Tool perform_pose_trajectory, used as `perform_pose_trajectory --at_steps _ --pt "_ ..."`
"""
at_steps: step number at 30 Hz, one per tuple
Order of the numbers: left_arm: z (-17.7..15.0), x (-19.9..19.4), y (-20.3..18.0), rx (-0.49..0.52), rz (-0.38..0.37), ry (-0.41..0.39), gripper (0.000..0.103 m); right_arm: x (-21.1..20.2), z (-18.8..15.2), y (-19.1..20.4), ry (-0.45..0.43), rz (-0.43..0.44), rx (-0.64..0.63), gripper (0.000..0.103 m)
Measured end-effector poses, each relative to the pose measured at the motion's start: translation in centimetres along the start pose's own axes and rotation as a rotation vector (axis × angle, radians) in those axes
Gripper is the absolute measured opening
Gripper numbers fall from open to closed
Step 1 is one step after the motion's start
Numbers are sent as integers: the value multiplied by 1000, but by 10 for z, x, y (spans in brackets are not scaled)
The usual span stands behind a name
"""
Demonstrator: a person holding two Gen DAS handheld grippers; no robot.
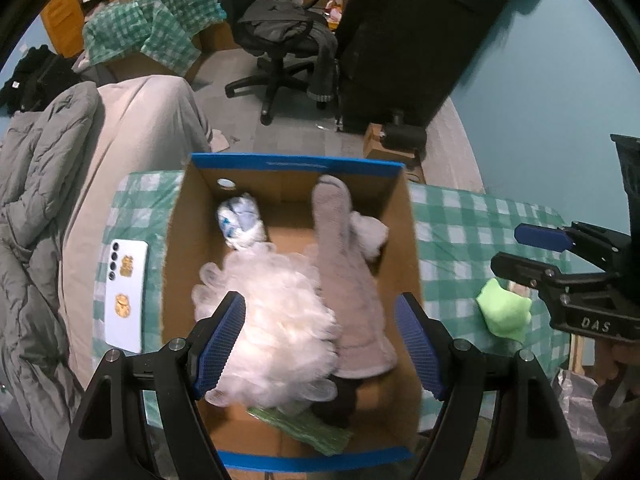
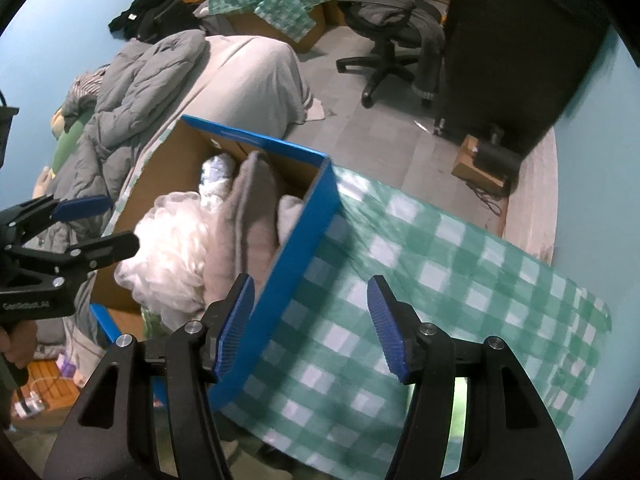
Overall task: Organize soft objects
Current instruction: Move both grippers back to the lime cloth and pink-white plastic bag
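Observation:
An open cardboard box [image 1: 182, 264] with blue edges stands on a green checked cloth [image 1: 460, 232]. Inside lie a white mesh pouf [image 1: 280, 320], a grey fuzzy glove [image 1: 344, 264], a white-and-blue rolled cloth [image 1: 240, 220], a dark item [image 1: 340, 400] and a green packet [image 1: 304, 428]. My left gripper [image 1: 320, 320] hangs open above the pouf, holding nothing. A pale green soft object [image 1: 504, 312] lies on the cloth right of the box. My right gripper [image 1: 508, 250] hovers over it, open and empty. In the right wrist view the right gripper [image 2: 310, 292] spans the box's blue wall [image 2: 296, 248].
A white phone [image 1: 126, 292] lies on the cloth left of the box. A bed with a grey duvet [image 1: 36, 200] is at the left. Beyond are an office chair [image 1: 280, 40], a dark cabinet [image 1: 400, 40] and a small carton [image 1: 384, 148] on the floor.

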State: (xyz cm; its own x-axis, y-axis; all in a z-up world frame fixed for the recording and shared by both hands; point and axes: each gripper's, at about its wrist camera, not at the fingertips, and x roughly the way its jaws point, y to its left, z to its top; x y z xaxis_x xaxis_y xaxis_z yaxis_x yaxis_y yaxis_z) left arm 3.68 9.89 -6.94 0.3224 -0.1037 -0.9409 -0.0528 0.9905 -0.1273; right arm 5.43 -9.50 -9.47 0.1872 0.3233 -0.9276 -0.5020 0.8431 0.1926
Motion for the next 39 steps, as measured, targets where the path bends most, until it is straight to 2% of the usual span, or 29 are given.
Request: perform_pose_trajectory --at_steps 19,24,29,39 --pt "-33 15 -117 110 -82 80 79 -28 -72 -101 41 -66 131 60" --pt "-42 36 -146 130 -102 133 79 -30 -87 -125 58 -82 157 60" --pt "-53 64 -168 106 -149 185 79 -29 -101 -146 72 -92 176 60" --pt "-61 118 -201 80 -141 282 79 -9 -125 -181 115 -109 201 60"
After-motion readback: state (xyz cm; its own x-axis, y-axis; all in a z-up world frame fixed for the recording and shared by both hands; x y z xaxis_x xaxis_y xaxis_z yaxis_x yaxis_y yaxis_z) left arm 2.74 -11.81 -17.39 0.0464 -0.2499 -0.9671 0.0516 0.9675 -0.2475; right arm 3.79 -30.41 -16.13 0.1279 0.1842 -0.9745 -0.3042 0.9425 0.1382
